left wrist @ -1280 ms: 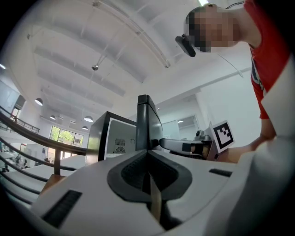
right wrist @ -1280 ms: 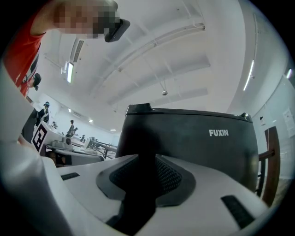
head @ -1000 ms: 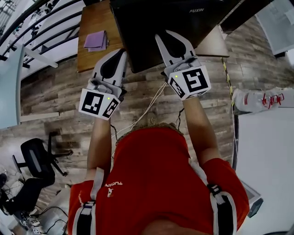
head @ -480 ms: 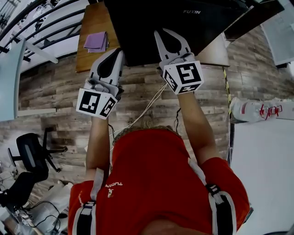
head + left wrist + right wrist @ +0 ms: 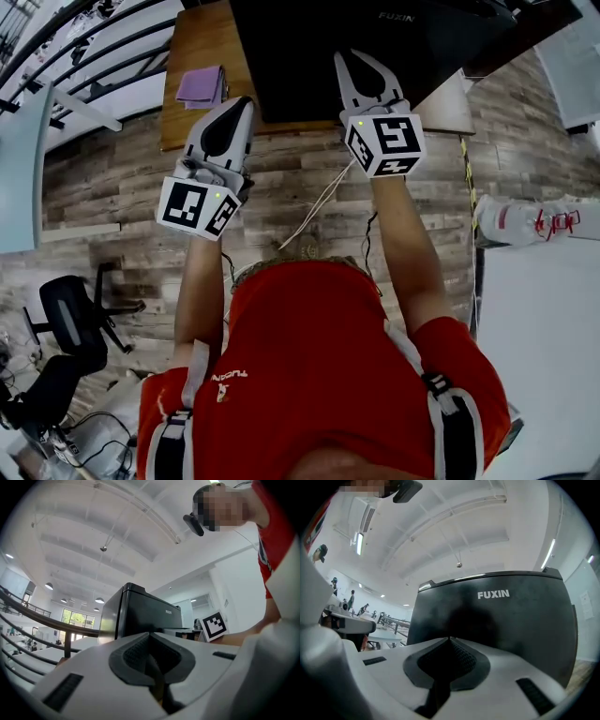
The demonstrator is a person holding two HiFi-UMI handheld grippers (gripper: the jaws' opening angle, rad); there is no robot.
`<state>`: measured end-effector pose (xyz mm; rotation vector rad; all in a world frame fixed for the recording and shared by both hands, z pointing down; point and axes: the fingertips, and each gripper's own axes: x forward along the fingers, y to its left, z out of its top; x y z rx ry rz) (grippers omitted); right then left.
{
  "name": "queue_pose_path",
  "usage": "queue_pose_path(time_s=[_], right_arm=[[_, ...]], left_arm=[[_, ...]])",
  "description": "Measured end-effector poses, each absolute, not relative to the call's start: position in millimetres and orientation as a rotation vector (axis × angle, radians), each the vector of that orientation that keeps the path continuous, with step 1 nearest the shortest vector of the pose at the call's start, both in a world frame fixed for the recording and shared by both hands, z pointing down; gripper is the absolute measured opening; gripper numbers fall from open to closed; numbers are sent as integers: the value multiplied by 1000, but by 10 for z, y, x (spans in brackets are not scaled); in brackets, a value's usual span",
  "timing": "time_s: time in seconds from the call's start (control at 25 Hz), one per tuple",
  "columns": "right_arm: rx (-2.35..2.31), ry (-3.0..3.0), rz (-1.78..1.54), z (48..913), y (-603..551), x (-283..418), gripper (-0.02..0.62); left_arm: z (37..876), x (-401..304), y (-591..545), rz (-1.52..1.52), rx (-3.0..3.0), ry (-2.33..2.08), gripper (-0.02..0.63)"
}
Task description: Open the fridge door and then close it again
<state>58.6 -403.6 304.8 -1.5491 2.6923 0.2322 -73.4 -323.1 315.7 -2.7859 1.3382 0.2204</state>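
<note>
A black fridge (image 5: 309, 56) marked FUXIN stands on a wooden table (image 5: 197, 122); its front fills the right gripper view (image 5: 497, 616), flat and closed as far as I can see. My right gripper (image 5: 360, 56) is shut and empty, its tips (image 5: 450, 639) right in front of that black face; I cannot tell whether they touch it. The left gripper (image 5: 246, 103) is shut with nothing in it and hovers at the table's front edge, just left of the fridge. Past its closed tips (image 5: 150, 634), the left gripper view shows the fridge's corner (image 5: 136, 616).
A purple cloth (image 5: 201, 86) lies on the wooden table left of the fridge. A black office chair (image 5: 70, 323) stands on the plank floor at lower left. A white table (image 5: 544, 328) is on the right, with a white bundle (image 5: 525, 220) beside it. Railings (image 5: 94, 66) run at upper left.
My right gripper has pushed forward, further in over the fridge's front. The left gripper has hardly shifted.
</note>
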Motion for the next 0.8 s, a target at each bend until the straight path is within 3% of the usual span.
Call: queue_pose_path(time_s=[0.8], right_arm=[[-1309,2812,290,3048,-3381,225,28]], left_arm=[[3105,-622,-3163,221,-2830,1243,9]])
